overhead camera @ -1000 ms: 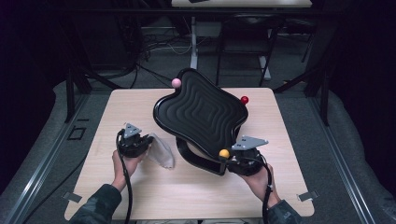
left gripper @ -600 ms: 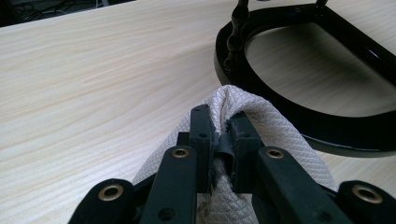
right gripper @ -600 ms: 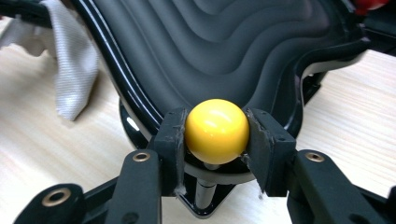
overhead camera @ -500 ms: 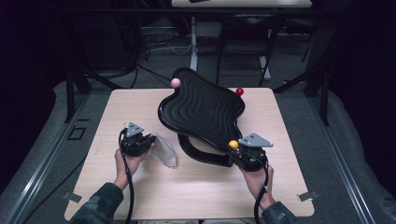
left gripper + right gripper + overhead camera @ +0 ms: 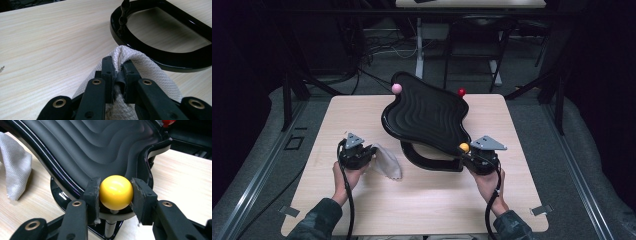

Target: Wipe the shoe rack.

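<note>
1. Mostly, what I can't see is the underside of the black wavy tray (image 5: 427, 115): from the high view its top covers most of the black ring base (image 5: 432, 161), and only the ring's near curve shows.
2. Where the tray joins the ring base I can't make out; in the left gripper view a thin post rises from the ring's rim and is cut off at the top edge.
3. The pink ball (image 5: 396, 88) and red ball (image 5: 461, 92) sit at the tray's far corners; in the right gripper view the red one is cropped at the top edge.
4. My left gripper (image 5: 117, 68) has its jaws together, clamped on a fold of the white cloth (image 5: 152, 72), which lies on the table (image 5: 522, 125) just beside the ring base.
5. My right gripper (image 5: 116, 192) has just been closing; its pads (image 5: 93, 192) press both sides of the yellow ball (image 5: 116, 192) at the tray's near corner.
6. Below that ball a short stem shows, partly hidden by the jaws.
</note>
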`<state>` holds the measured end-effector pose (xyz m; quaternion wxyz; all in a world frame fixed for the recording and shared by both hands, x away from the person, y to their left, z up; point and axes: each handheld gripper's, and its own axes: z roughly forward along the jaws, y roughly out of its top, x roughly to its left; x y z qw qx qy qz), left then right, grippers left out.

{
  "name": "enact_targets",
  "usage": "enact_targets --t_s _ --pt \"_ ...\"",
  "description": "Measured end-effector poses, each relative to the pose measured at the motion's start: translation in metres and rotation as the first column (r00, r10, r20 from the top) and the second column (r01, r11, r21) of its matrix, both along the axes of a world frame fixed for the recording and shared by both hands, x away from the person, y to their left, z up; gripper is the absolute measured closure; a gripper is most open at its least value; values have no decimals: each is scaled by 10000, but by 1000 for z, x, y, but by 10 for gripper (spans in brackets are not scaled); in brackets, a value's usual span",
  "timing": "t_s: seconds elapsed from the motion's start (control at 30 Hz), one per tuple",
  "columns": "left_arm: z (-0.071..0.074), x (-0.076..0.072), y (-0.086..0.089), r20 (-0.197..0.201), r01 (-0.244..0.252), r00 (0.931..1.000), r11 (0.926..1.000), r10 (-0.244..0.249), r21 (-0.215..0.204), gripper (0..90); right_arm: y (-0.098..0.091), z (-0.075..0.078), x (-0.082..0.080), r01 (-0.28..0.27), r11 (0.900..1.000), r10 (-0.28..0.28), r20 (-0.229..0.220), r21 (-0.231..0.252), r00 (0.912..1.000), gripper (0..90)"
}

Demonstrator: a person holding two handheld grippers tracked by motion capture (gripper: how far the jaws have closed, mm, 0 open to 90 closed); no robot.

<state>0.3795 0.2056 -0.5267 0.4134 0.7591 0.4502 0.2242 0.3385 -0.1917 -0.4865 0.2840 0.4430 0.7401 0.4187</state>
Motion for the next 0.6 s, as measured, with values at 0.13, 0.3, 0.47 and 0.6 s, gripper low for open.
enact_targets --t_s 0.13,0.3,0.47,0.6 --pt "1 -5 6 39 -155 9999 9999 155 -16 825 -2 -1 9 -685 9976 685 68 -30 9976 603" --pt "2 -11 13 107 -346 9993 9994 347 -100 825 -3 -1 21 -1293 9916 1294 159 -48 9915 603" --pt "3 -18 19 116 -470 9988 9989 471 -88 825 -7 -1 35 -1981 9802 1982 140 -41 9801 603" --pt "4 -23 24 212 -559 9982 9983 562 -148 825 -12 -1 44 -2425 9702 2424 64 10 9701 601"
